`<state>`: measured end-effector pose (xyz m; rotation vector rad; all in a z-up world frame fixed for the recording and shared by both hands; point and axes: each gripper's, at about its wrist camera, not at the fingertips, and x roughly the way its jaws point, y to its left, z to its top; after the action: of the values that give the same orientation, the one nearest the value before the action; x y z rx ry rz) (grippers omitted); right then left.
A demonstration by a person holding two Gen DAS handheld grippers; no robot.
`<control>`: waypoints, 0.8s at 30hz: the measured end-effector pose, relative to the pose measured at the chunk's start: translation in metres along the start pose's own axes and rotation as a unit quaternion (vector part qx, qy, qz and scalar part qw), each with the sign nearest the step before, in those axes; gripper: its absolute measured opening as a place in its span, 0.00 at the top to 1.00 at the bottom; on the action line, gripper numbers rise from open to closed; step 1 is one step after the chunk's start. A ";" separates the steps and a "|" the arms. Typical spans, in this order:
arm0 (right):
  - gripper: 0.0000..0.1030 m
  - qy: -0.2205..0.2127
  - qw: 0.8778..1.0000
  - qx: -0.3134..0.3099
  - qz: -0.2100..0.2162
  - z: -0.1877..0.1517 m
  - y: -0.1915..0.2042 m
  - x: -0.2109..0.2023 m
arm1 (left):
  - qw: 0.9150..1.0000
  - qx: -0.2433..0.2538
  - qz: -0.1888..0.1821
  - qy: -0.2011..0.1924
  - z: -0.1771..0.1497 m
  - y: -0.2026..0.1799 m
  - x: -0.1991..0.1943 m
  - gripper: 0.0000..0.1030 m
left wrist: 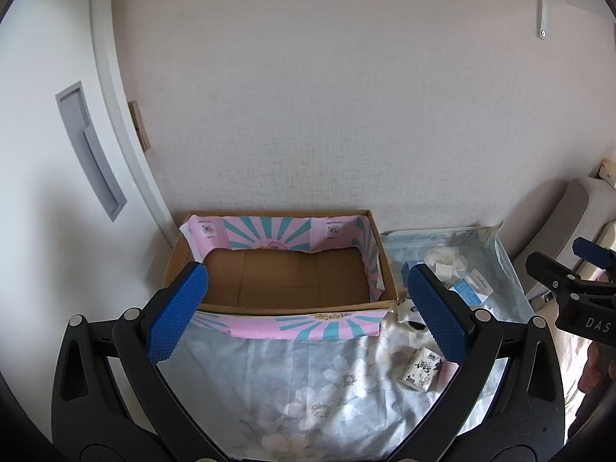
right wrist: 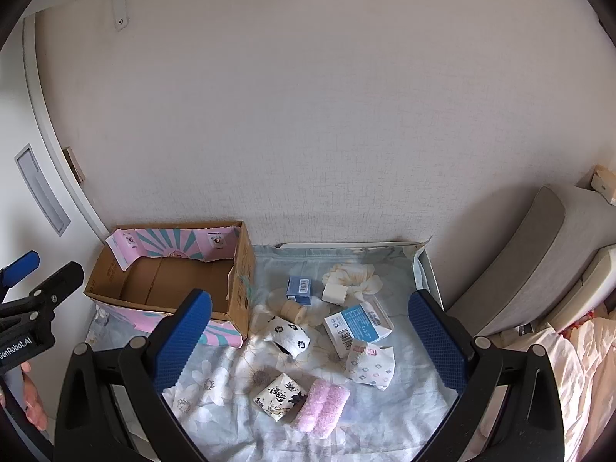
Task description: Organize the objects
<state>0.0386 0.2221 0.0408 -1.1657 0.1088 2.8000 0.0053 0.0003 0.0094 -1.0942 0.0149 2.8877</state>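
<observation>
Left view: the left gripper [left wrist: 308,308] hangs spread wide and holds nothing; ahead of it sits the brown cardboard box [left wrist: 283,265], bare inside.

Right view: the right gripper [right wrist: 310,340], equally spread, hovers over small packets such as a pink fluffy roll [right wrist: 322,406], all unsorted.

White textured wall [right wrist: 308,115], grey recessed door handle [left wrist: 90,150], possibly a beige cushion [right wrist: 531,254], white bracket [left wrist: 548,4]

Open-topped brown cardboard box [right wrist: 169,281] is empty inside, reachable from above. White textured wall [right wrist: 308,134] blocks behind. Small packets crowd the floral bedsheet [right wrist: 215,381] right of it.
</observation>
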 end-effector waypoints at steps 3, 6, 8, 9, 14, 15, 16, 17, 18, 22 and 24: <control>0.01 0.000 1.000 0.001 -0.001 0.001 0.001 0.001 | 1.000 -0.001 -0.001 0.000 0.000 0.002 -0.001 0.00; 0.01 -0.003 1.000 0.001 -0.005 0.001 0.001 -0.001 | 1.000 -0.001 -0.002 -0.001 0.001 0.003 -0.001 0.00; 0.01 -0.004 1.000 0.003 -0.003 0.001 0.000 -0.003 | 1.000 -0.001 -0.002 0.000 0.001 0.004 -0.001 0.00; 0.01 -0.004 1.000 0.003 -0.004 0.002 0.000 -0.003 | 1.000 -0.002 -0.003 -0.001 0.001 0.004 -0.001 0.00; 0.01 -0.006 1.000 -0.004 -0.010 0.002 0.003 -0.005 | 1.000 -0.004 -0.006 0.001 0.001 0.004 -0.003 0.00; 0.01 -0.006 1.000 -0.004 -0.010 0.002 0.004 -0.005 | 1.000 -0.005 -0.006 0.002 0.001 0.004 -0.003 0.00; 0.01 -0.006 1.000 -0.003 -0.009 0.002 0.004 -0.006 | 1.000 -0.005 -0.007 0.002 0.001 0.004 -0.003 0.00; 0.01 -0.006 1.000 -0.002 -0.009 0.002 0.004 -0.006 | 1.000 -0.006 -0.007 0.002 0.001 0.003 -0.004 0.00; 0.01 -0.007 1.000 -0.002 -0.008 0.002 0.004 -0.007 | 1.000 -0.007 -0.007 0.001 0.001 0.003 -0.005 0.00; 0.01 -0.007 1.000 -0.002 -0.008 0.003 0.003 -0.008 | 1.000 -0.005 -0.006 -0.004 0.001 0.002 -0.009 0.00; 0.01 -0.009 1.000 -0.003 -0.007 0.003 0.004 -0.011 | 1.000 -0.003 -0.005 -0.005 0.000 0.002 -0.011 0.00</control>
<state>0.0438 0.2178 0.0505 -1.1366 0.0900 2.7995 0.0131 -0.0025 0.0170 -1.0770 0.0003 2.8872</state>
